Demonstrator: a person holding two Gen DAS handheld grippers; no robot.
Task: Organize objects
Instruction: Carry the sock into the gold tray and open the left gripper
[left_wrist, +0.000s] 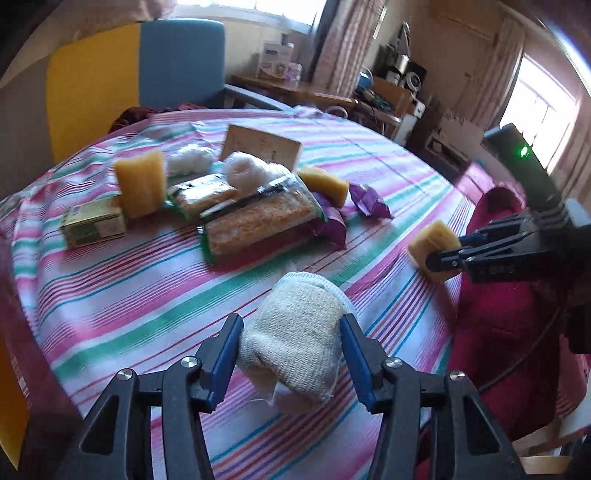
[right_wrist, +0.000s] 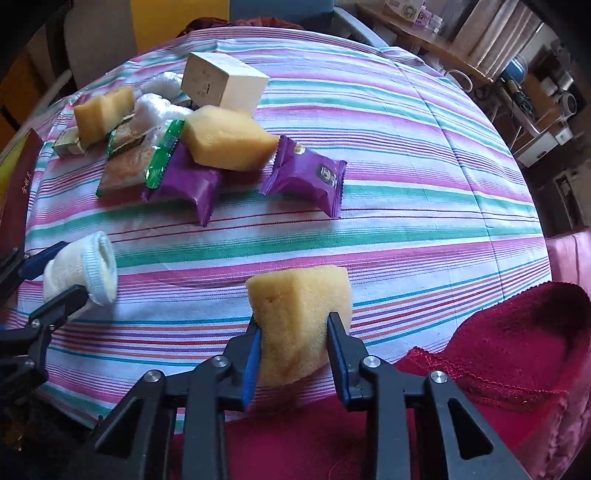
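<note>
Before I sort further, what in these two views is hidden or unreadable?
- White bundles: right wrist view, partly covered by the sponge, the cream box and the green-edged packets.
- Purple packet: left wrist view, mostly under a green-edged packet.
- Green carton: print blurred.
- Red cloth: cut by the frame edge.

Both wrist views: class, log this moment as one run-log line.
left gripper: shut on rolled sock | right gripper: shut on sponge | pile: untouched on striped cloth

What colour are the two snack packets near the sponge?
Purple snack packets, clearest in the right wrist view.
</note>
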